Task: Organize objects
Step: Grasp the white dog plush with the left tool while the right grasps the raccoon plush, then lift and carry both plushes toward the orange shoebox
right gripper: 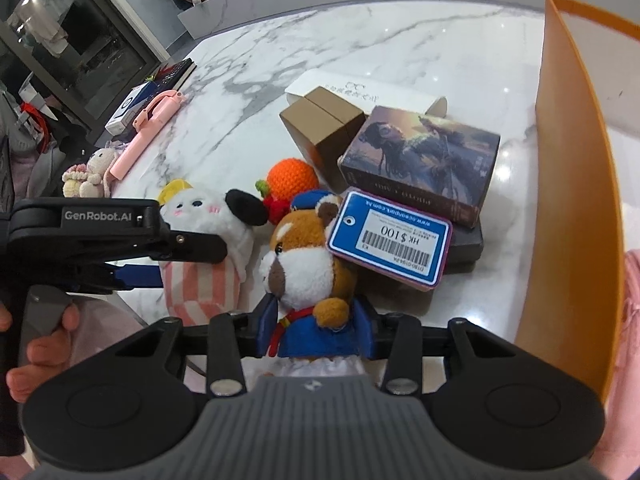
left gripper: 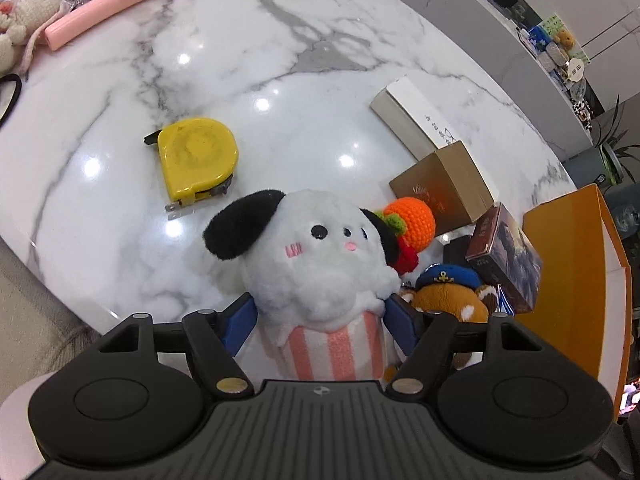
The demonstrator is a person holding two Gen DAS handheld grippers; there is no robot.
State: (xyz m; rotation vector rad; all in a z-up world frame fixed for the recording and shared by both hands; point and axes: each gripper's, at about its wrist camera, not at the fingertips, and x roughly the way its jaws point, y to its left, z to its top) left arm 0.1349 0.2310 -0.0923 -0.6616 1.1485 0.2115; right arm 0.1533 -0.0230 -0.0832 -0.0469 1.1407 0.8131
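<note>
White dog plush [left gripper: 320, 256] with black ears and a pink-striped base stands upright on the marble table [left gripper: 280, 60], between the blue pads of the left gripper [left gripper: 320, 316]. Pads sit at either side of its lower body, spread wide; contact on the right side looks close, but whether they press I cannot tell. Brown bear plush [right gripper: 308, 264] in a blue sailor suit and cap sits just beside it, clamped at the body by the right gripper [right gripper: 316, 330], pads pressing into the blue suit. A blue price tag [right gripper: 390, 238] hangs by the bear's head. Orange crochet fruit [left gripper: 410, 220] lies just behind both toys. Beyond it: a brown box [left gripper: 444, 188], a picture box [right gripper: 420, 156] on a dark case, a long white box [left gripper: 412, 116]. Orange bin wall [right gripper: 572, 184] stands at the right. Yellow tape measure [left gripper: 196, 156] lies left, apart. Pink stick [left gripper: 100, 8] and a small crochet doll [left gripper: 24, 20] at the far edge. A hand [right gripper: 44, 340] grips the left gripper's handle
</note>
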